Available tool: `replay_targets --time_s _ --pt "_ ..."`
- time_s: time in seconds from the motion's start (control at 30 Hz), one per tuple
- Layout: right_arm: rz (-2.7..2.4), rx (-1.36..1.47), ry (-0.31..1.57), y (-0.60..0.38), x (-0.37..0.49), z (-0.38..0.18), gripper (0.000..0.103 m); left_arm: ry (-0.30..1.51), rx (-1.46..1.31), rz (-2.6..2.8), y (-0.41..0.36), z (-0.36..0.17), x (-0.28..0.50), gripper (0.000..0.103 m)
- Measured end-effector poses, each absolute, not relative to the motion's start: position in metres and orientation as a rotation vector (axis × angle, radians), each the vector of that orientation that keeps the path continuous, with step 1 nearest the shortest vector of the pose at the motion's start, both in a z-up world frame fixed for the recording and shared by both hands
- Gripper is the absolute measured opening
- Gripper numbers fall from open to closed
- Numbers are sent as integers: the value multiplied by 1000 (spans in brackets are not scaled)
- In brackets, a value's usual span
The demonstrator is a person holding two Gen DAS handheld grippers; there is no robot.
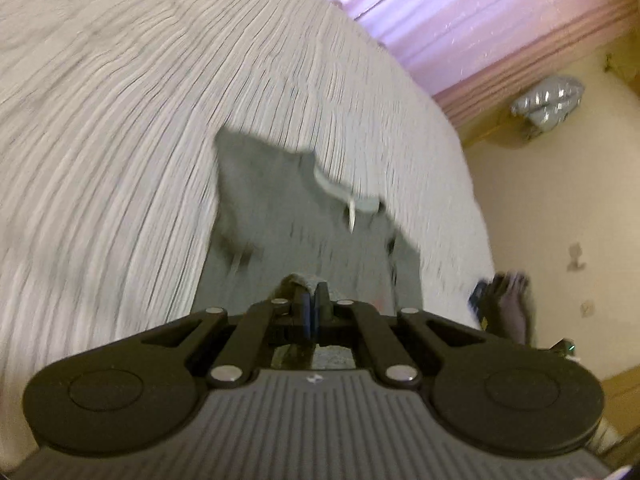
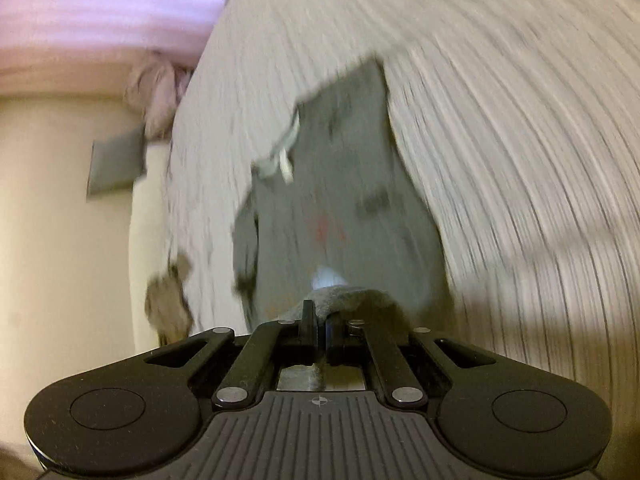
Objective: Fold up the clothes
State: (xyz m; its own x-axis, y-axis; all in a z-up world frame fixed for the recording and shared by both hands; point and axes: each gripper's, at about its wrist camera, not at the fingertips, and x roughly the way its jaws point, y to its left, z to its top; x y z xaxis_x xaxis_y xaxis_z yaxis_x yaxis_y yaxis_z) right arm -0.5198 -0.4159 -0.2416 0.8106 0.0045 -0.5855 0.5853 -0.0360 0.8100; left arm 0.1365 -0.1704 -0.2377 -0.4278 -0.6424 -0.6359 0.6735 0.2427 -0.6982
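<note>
1. The left gripper (image 1: 310, 294) has its jaws pinched tight on an edge of the soft grey shirt (image 1: 280, 216).
2. The right gripper (image 2: 320, 312) pinches another edge.
3. The shirt hangs ahead of both, over the white ribbed bedspread (image 1: 120, 140).

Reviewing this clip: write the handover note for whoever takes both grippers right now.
Left gripper: shut on an edge of the grey garment.
Right gripper: shut on another edge of it.
Garment: spread out ahead of both sets of fingers over the white ribbed bedspread; frames are motion-blurred, and how far it is lifted is unclear.
Done: both edges gripped.
Left: no finished fold is visible; carry the held edge across, lay it flat, release, complete the folds.
</note>
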Motion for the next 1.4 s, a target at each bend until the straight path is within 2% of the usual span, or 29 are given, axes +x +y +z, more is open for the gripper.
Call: replay_targets --time_s 0.17,0.23,0.27,0.3,0.33,0.37,0.43,0.6,0.67,0.7,0.73,0.9,1.13,1.4 --pt "-611 1682 432 -502 -470 -285 3 1495 26 -1379 -291 -298 171 1" --pt "-693 1772 376 -527 -458 -311 4 1548 29 -1296 -325 -325 183 8" --pt "-739 1800 341 -537 -453 -323 12 1570 21 -1266 -337 -337 190 12" --pt "-794 1782 310 -542 -452 -326 36 1588 2 -1251 -344 -345 195 13" --pt "-851 1754 281 -546 -453 -328 67 1591 -15 -1240 -349 -350 200 13" --pt "-887 1713 249 -547 -455 -326 70 1572 -19 -1237 -352 -351 205 13" --pt "-915 1601 225 -548 -458 -316 70 1534 17 -1244 -351 -350 207 13" --pt "-915 1134 577 -533 -441 -293 70 1414 198 -1384 -345 -337 187 13" --pt "-844 947 715 -523 -428 -292 62 1349 251 -1449 -343 -333 176 15" --pt "-806 892 750 -519 -423 -293 52 1313 277 -1479 -342 -331 170 16" --pt "-774 846 779 -516 -418 -295 49 1275 304 -1502 -342 -328 165 19" --pt "-689 654 845 -514 -404 -300 49 1141 458 -1601 -350 -321 141 25" --pt "-536 391 958 -509 -384 -301 49 1129 498 -1600 -354 -332 134 25" --pt "-603 457 999 -513 -360 -307 44 1140 466 -1589 -357 -331 131 25"
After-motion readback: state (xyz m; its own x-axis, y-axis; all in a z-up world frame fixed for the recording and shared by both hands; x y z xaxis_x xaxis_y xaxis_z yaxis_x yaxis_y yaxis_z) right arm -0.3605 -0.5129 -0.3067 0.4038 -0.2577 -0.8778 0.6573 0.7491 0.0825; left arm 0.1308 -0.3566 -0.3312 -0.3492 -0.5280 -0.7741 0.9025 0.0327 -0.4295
